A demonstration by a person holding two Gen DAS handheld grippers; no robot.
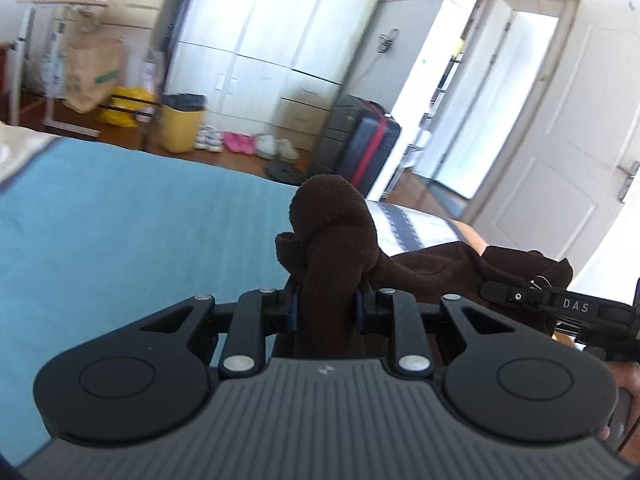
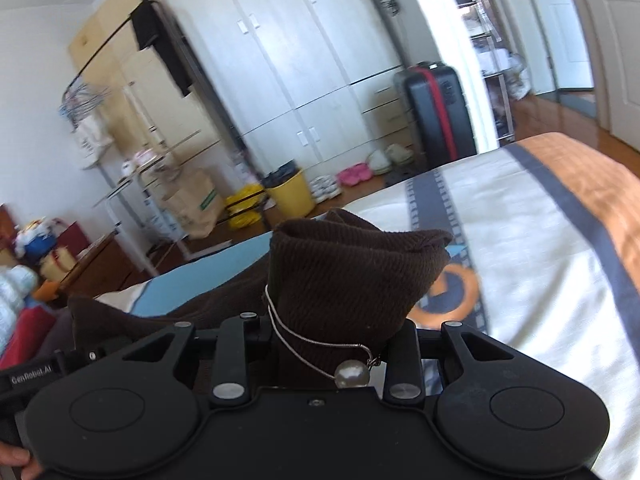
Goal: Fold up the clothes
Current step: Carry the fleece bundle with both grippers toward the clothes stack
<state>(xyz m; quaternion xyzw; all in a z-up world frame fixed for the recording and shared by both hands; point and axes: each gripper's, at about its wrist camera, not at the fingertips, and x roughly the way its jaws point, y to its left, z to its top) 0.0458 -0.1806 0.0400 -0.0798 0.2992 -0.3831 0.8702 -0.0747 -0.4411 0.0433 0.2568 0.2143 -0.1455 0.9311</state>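
— How are the claws set?
— The left claw (image 1: 327, 304) is clenched on the brown garment (image 1: 332, 240); the right claw (image 2: 332, 336) grips another bunch of it, a pearl necklace (image 2: 352, 374) draped across.
— And the garment?
— It is held above the bed (image 2: 520, 248); a yellow bin (image 1: 182, 126) is seen beyond.

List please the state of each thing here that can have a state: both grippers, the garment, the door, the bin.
left gripper: jaws shut on brown garment
right gripper: jaws shut on brown garment
brown garment: bunched, held up
white door: open
yellow bin: upright, lined with dark bag
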